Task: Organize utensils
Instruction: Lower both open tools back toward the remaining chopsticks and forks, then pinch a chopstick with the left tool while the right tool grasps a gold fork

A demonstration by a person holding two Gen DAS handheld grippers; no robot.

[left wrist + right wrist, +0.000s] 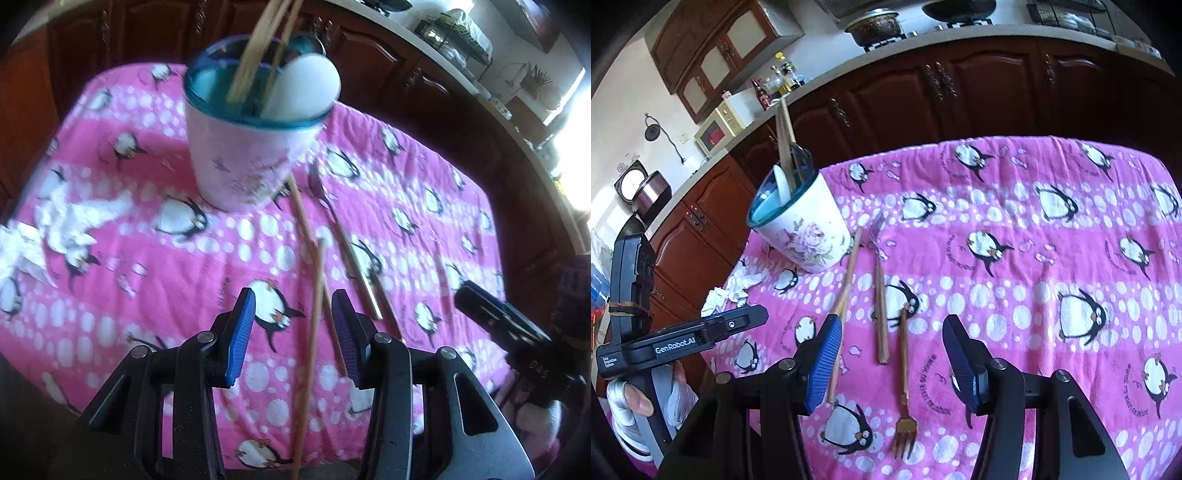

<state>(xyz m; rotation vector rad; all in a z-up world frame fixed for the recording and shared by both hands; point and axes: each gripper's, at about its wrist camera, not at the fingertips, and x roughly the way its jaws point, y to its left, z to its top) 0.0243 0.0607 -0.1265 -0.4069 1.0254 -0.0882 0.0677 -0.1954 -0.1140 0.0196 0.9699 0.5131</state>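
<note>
- Sorting loose utensils into cup (809, 229); cup stands on pink cloth (1034, 258) near far-left edge, already holding chopsticks and a white spoon (303, 86)
- Left on cloth, just right of cup: chopstick pair (846, 288), wood-handled fork (880, 291) with tines toward cup, second fork (904, 376) with tines toward camera
- Left gripper (295, 332): jaws open, nothing pinched; chopstick pair (314, 317) crosses the gap between blue pads (240, 332), no contact I can confirm
- Right gripper (892, 363): jaws open, holding nothing; second fork lies on cloth between the jaws, first fork's handle end also in the gap
- Handling, my read: chopsticks light, stiff, thin, prone to roll and split apart; pinch both together near mid-length so they don't pivot; forks stiff, a bit heavier at the tines; take by wooden handle, less slippery than metal; soft cloth gives under the pads, helps getting under thin items
- Cup looks ceramic, fragile, top-heavy with tall sticks; lower items in gently
- View differences: right wrist shows both forks whole and the left gripper body with a gloved hand (631, 402); left wrist shows crumpled tissue (62, 225) clearly, cup's inside, and the right gripper at right edge; second fork's tines out of sight there
</note>
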